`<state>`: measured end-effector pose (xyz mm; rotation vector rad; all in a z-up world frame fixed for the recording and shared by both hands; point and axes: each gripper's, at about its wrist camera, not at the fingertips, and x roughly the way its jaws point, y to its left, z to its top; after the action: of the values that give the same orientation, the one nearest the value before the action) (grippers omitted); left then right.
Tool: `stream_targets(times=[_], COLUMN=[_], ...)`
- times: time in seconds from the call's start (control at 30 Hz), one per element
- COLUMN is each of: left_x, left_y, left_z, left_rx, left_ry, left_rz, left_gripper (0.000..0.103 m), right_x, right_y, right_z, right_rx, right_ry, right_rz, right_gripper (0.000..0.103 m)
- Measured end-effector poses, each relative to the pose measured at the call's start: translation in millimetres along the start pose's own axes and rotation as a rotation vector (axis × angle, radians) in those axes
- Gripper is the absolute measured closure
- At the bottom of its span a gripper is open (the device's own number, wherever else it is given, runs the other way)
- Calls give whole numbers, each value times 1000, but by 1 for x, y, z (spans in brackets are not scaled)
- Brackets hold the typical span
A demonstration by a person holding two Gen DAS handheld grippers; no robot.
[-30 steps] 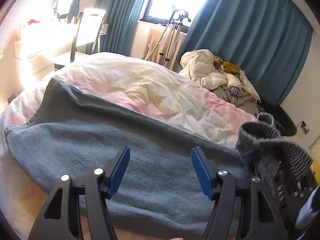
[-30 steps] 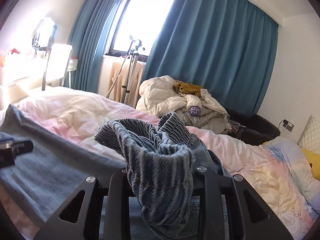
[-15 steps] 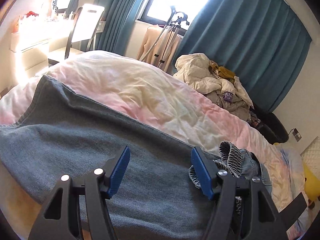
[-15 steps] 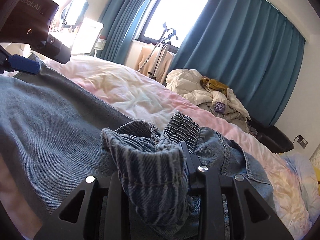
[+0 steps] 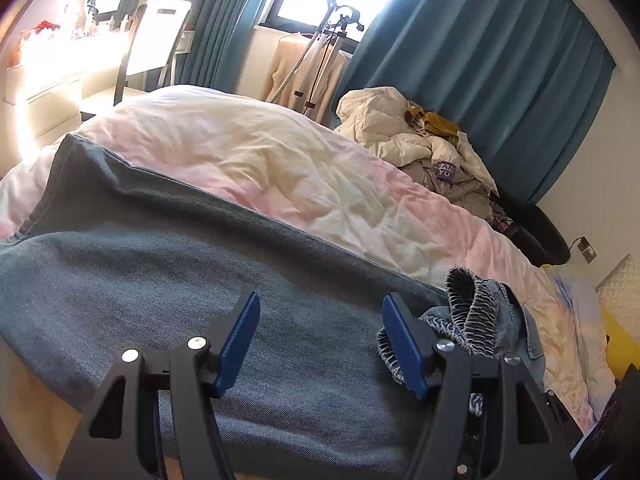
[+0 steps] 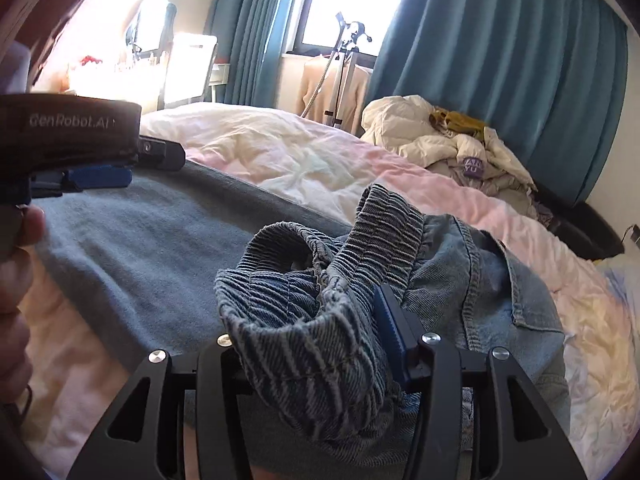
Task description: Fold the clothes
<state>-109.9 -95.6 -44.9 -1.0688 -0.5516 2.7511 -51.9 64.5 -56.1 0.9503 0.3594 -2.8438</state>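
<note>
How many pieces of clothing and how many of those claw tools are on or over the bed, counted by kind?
Denim jeans spread on the bed: 1
Heap of pale jackets beyond the bed, too tangled to count singly: 1
Claw tools, the left claw and the right claw: 2
Total: 4
</note>
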Motion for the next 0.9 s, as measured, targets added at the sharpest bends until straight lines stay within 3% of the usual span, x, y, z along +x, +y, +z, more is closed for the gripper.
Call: stream_targets(times=[0.27,0.53,0.67,0.83,0.9], left_x=[7,18,29,40,43], left_y=[-1,-10,-17,-27,-29], left_z=[-3,-11,-18,-25,-27], left_rx=[-19,3,28,70,80], left_ry=[33,79,112,142,151], left_rz=[-32,-58,-59,-46,-45], left_gripper=[37,37,37,37,37], right_x=[-29,-49,-66,-63,-39], right_y=[-11,-36,-46,-38,-39], right_z=[-11,-13,-10,-6,-14], right_rx=[89,267,327,266,283], right_ry=[69,95,58,20,116], right_rz=[119,262,354,293,276], right_gripper=[42,41,41,41,41])
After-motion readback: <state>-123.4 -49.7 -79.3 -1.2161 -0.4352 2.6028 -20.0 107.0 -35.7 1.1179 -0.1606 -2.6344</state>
